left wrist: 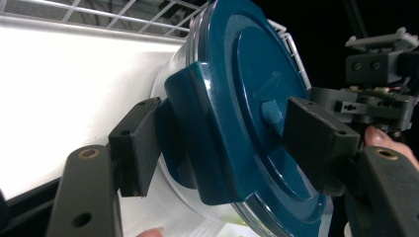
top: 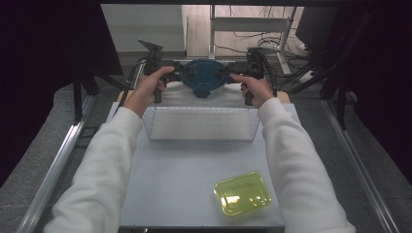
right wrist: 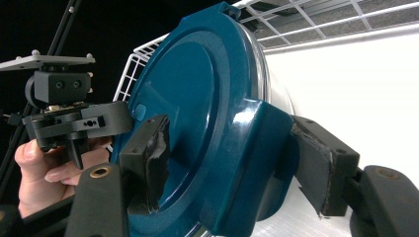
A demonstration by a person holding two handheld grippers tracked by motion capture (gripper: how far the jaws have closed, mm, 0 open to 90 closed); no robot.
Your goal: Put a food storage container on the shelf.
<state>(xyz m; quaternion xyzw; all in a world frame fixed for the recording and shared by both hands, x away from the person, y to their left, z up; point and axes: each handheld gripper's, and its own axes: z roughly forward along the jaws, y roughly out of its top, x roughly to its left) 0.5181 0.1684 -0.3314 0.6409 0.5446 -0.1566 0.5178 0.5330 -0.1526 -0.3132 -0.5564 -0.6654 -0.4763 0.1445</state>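
Two tongs meet at one round container with a dark teal lid (top: 202, 77); we hold the left gripper (top: 180, 72) at the lid's nine o'clock side and the right gripper (top: 224, 72) at its three o'clock side in the high view. In the left gripper view our jaws straddle the lid's side latch (left wrist: 195, 148), one pad by the latch's outer face and the other over the lid's top; the jaws stand fairly wide, and we cannot tell whether the pads press on the plastic. In the right gripper view the picture is the mirror of that; the jaws bracket the opposite latch (right wrist: 257, 163), again fairly wide, with contact unclear. Our left hand (top: 148, 87) and right hand (top: 255, 90) grip the handles; white sleeves run down toward six o'clock. The container sits at the table's twelve o'clock edge, just beyond a white wire basket (top: 200, 124); a yellow-green lid (top: 242, 193) lies on the white table (top: 170, 179) at about five o'clock, well apart.
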